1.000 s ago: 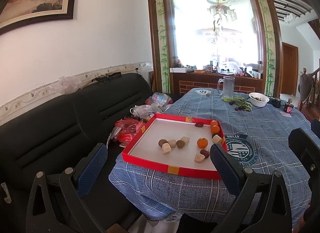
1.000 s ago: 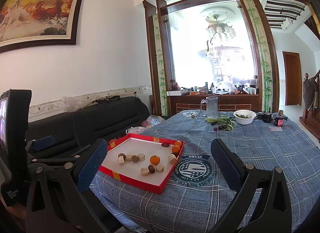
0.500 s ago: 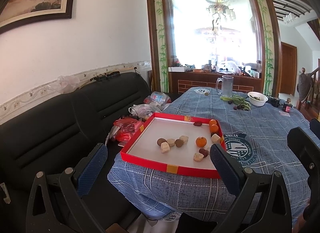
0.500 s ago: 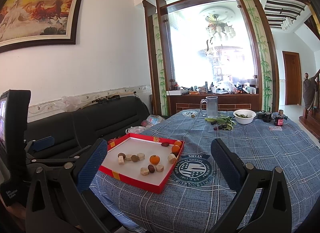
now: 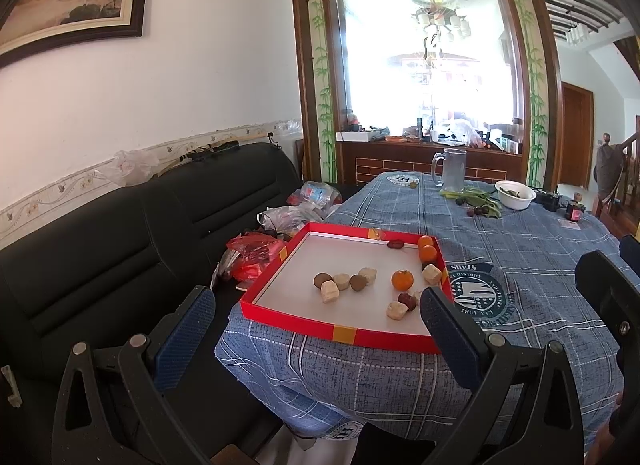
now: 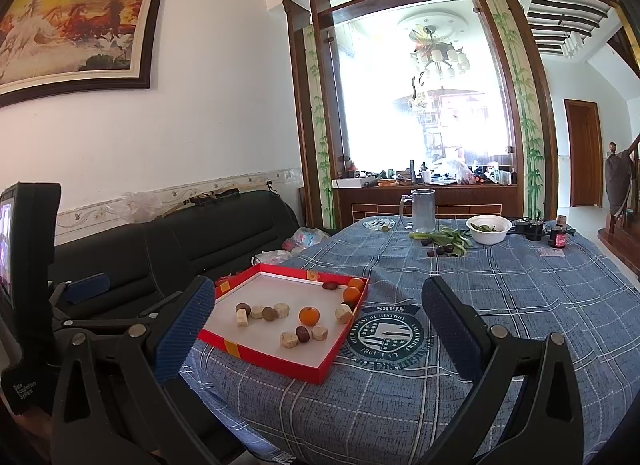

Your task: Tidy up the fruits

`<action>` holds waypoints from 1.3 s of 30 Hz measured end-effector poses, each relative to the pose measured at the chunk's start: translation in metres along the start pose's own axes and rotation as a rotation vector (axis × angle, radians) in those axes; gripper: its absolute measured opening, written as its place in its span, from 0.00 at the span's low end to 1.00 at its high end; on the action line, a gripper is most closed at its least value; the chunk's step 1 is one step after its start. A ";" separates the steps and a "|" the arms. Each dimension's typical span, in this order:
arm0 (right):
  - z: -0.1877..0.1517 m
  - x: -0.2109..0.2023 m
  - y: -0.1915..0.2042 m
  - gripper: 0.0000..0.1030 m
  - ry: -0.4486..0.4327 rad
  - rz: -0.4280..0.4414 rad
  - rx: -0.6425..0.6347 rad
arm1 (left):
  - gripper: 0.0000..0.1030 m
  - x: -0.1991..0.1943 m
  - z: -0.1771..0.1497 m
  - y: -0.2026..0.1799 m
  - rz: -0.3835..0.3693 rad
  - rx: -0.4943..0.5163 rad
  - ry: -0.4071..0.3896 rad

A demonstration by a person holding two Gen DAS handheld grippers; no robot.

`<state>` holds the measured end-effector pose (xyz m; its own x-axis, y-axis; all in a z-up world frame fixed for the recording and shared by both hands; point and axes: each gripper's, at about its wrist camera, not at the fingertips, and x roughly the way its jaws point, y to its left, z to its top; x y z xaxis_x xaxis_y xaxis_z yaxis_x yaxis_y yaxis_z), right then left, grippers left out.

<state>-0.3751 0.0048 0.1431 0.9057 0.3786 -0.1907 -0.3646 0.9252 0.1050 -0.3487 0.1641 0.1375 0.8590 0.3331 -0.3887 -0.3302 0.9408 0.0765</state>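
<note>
A blue checked cloth covers the surface, where a red tray holds oranges and small snacks. Both the left tongs and right tongs hang spread apart, gripping nothing.

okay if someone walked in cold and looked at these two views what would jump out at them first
The bright red tray at the near left corner of the blue plaid tablecloth draws the eye, with three oranges, dark fruits and pale chunks scattered in it. Behind, a blazing window with a chandelier dominates. Both the left gripper and right gripper hang open and empty in the foreground.
</note>
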 end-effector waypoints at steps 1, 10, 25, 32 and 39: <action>0.000 0.000 0.000 1.00 0.000 0.000 0.000 | 1.00 0.000 0.000 0.000 -0.001 0.000 0.002; 0.000 0.000 0.000 1.00 0.001 0.000 0.000 | 1.00 0.002 -0.001 0.001 -0.004 -0.001 0.008; -0.001 0.000 0.000 1.00 0.001 -0.001 0.002 | 1.00 0.002 -0.001 -0.001 -0.010 0.002 0.010; -0.001 0.000 0.000 1.00 0.000 -0.002 0.000 | 1.00 0.002 -0.002 -0.001 -0.015 0.001 0.014; -0.002 0.001 0.000 1.00 0.001 -0.002 0.002 | 1.00 0.001 -0.002 -0.002 -0.020 -0.001 0.017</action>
<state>-0.3748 0.0050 0.1411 0.9064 0.3763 -0.1917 -0.3621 0.9261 0.1060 -0.3479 0.1623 0.1351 0.8584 0.3135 -0.4060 -0.3137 0.9471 0.0681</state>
